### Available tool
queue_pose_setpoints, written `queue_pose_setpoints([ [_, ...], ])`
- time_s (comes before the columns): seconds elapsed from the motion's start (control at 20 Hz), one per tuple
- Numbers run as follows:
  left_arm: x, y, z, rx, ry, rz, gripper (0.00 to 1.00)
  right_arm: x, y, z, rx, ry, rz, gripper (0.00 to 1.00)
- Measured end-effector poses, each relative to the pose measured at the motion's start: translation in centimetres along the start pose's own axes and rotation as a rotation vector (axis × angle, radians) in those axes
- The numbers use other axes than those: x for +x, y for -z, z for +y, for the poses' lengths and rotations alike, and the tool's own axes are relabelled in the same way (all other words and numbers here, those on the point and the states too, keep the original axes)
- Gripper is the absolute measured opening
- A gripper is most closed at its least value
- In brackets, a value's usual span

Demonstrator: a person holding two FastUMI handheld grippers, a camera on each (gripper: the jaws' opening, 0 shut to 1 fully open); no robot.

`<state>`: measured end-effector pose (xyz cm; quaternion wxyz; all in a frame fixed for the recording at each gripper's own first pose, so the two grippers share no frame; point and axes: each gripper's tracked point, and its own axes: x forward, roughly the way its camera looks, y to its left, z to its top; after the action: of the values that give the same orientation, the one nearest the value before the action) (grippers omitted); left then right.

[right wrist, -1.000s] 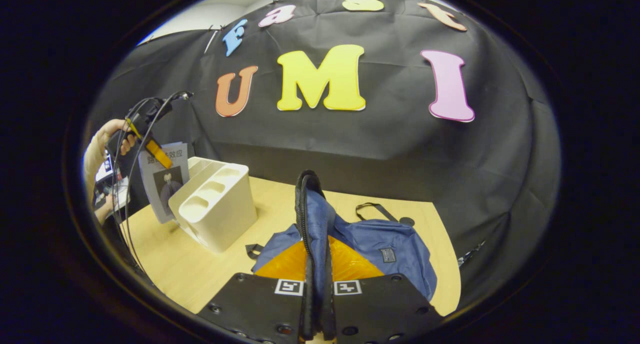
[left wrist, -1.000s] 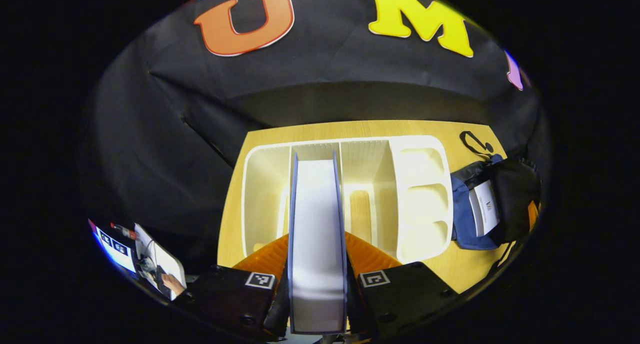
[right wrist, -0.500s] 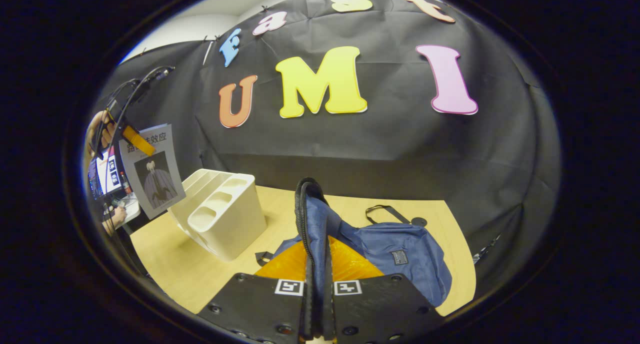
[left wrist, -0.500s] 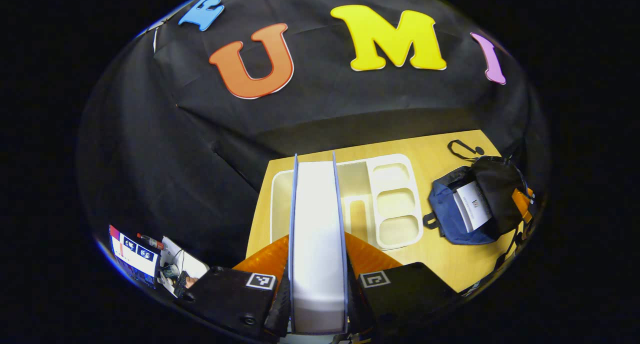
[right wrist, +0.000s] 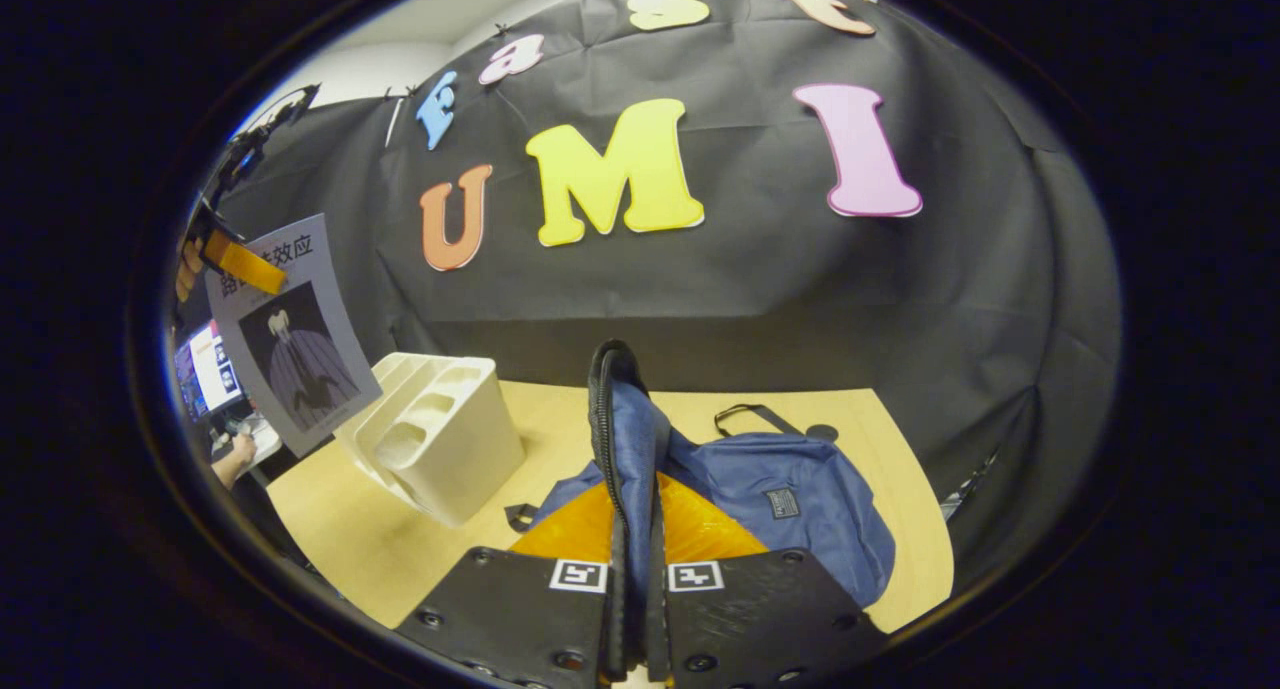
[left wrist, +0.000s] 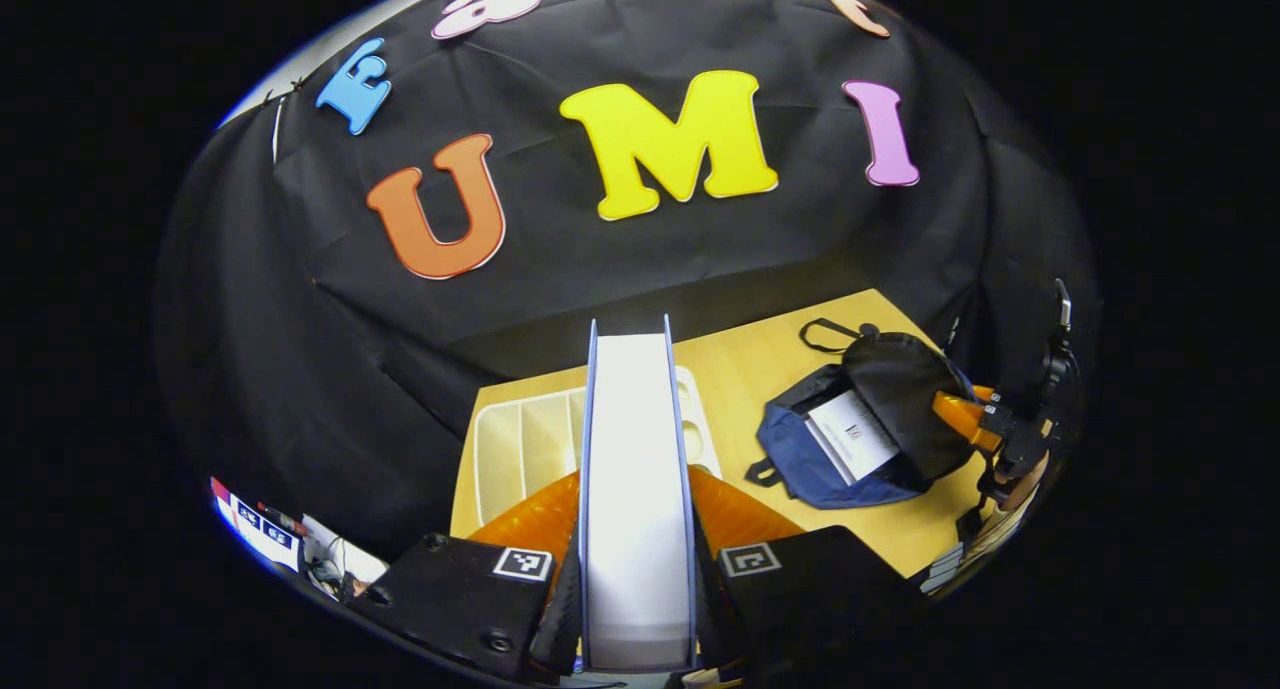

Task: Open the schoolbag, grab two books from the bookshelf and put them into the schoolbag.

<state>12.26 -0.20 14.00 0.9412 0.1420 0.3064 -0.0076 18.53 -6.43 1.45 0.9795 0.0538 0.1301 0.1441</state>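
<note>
While held open, schoolbag [left wrist: 800,459] with 1 book [left wrist: 852,446]

A big black cloth [right wrist: 760,269] hangs in front of me. It is the wall of my booth, and it has folds and wrinkles in it. Small clips hold its top edge up. Above the cloth, up in the corner, I can see a bit of pale wall [right wrist: 400,39] from the room.

Below the cloth is a light wooden table [right wrist: 360,539]. Its top is smooth and yellow-brown, and its far edge sits close to the cloth. The light is bright on the table.

Off to one side, past the table, a small bright screen [right wrist: 208,367] glows beside some papers [left wrist: 335,559].
</note>
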Motion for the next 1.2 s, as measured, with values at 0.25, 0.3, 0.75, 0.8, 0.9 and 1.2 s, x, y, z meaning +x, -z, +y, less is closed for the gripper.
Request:
queue_pose_setpoints([
  [0.25,1.7,-0.2,-6.9,-0.018,0.189,0.021,0.51,-0.3,-0.4,-0.6,0.013,0.038,-0.021,0.07],
  [0.3,2.0,-0.6,-7.6,-0.019,0.216,0.018,0.47,-0.2,-0.3,-0.7,0.017,0.042,-0.02,0.07],
  [0.75,7.4,-1.2,-16.0,-0.164,0.47,0.054,0.47,0.8,-0.9,-1.3,0.065,0.052,-0.005,0.07],
  [0.8,8.4,-1.1,-16.1,-0.194,0.478,0.051,0.48,0.7,-1.2,-1.4,0.063,0.05,-0.01,0.07],
  [0.9,10.6,-1.1,-16.3,-0.265,0.485,0.042,0.51,0.5,-1.9,-1.7,0.059,0.053,-0.022,0.07],
  [1.2,16.5,-0.7,-17.7,-0.595,0.558,0.045,0.47,0.6,-2.8,-2.1,0.09,0.058,0.004,0.07],
])
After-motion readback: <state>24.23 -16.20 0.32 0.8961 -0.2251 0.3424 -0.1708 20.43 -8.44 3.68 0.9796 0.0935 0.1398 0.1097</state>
